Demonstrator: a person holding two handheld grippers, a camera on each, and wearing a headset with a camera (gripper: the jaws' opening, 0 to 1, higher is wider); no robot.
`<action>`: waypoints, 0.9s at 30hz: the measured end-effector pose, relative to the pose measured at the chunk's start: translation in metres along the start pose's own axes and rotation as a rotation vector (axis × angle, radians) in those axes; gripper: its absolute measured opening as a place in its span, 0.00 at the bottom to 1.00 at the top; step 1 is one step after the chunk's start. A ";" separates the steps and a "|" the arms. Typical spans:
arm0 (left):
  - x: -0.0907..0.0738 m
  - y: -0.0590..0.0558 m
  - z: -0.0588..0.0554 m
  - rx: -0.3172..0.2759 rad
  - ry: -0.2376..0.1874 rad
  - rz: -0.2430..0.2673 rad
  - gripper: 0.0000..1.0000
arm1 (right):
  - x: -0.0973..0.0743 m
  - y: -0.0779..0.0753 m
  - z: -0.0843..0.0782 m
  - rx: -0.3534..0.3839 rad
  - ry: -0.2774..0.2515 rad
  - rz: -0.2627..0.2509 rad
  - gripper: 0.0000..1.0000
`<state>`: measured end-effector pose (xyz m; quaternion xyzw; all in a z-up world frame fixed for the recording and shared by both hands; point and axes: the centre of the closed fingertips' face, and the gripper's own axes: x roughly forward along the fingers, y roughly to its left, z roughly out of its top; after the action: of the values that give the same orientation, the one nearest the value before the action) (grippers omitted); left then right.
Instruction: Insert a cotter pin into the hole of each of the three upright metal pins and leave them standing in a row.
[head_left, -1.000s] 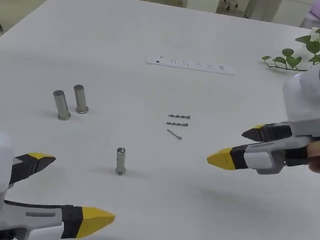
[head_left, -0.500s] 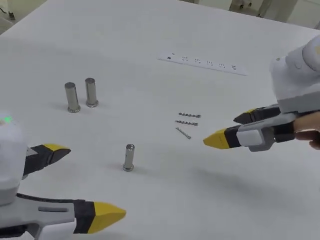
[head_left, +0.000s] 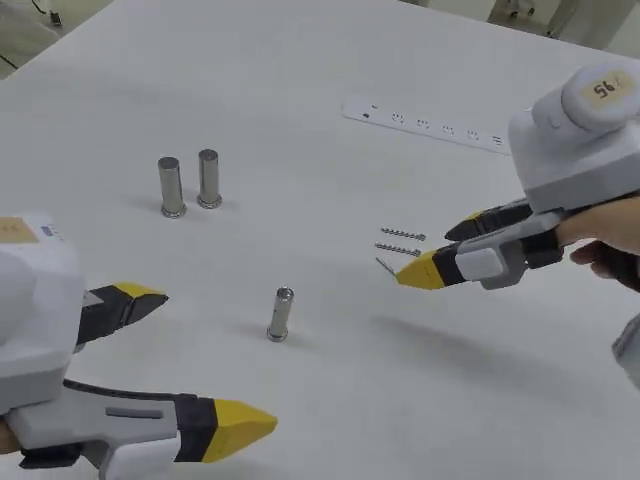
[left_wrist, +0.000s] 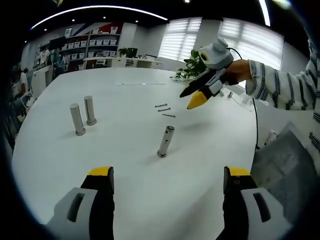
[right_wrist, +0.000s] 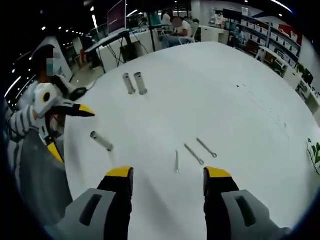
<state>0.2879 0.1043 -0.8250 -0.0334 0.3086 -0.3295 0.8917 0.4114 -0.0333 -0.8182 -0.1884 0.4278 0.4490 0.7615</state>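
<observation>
Three upright metal pins stand on the white table: two side by side at the far left (head_left: 172, 187) (head_left: 208, 179) and a single one (head_left: 281, 314) nearer me. Three cotter pins (head_left: 398, 249) lie flat, close together, right of the single pin. My right gripper (head_left: 437, 250) is open, its tips just right of the cotter pins and holding nothing. In the right gripper view the cotter pins (right_wrist: 193, 153) lie just ahead of the open jaws. My left gripper (head_left: 205, 360) is open at the near left, with the single pin (left_wrist: 165, 141) ahead of it.
A white power strip (head_left: 430, 125) lies at the far side of the table (head_left: 300, 80). A green plant (left_wrist: 195, 62) stands beyond the right gripper in the left gripper view. Shelves, desks and people fill the room behind.
My right gripper has moved left and now sits with its tips at the cotter pins. The head camera has shifted, so everything on the table appears further right. Pins have not moved.
</observation>
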 end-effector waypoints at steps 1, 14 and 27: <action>0.000 0.000 0.000 -0.002 0.000 0.000 0.91 | 0.002 0.000 0.000 -0.004 0.004 0.003 0.58; 0.002 -0.007 -0.002 -0.028 -0.003 -0.020 0.89 | 0.029 0.001 -0.009 0.001 0.083 0.057 0.50; -0.003 0.002 0.003 -0.033 -0.038 0.018 0.82 | 0.041 -0.002 -0.008 -0.039 0.136 0.056 0.46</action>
<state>0.2888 0.1070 -0.8212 -0.0514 0.2975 -0.3155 0.8996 0.4182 -0.0185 -0.8565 -0.2209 0.4748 0.4645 0.7141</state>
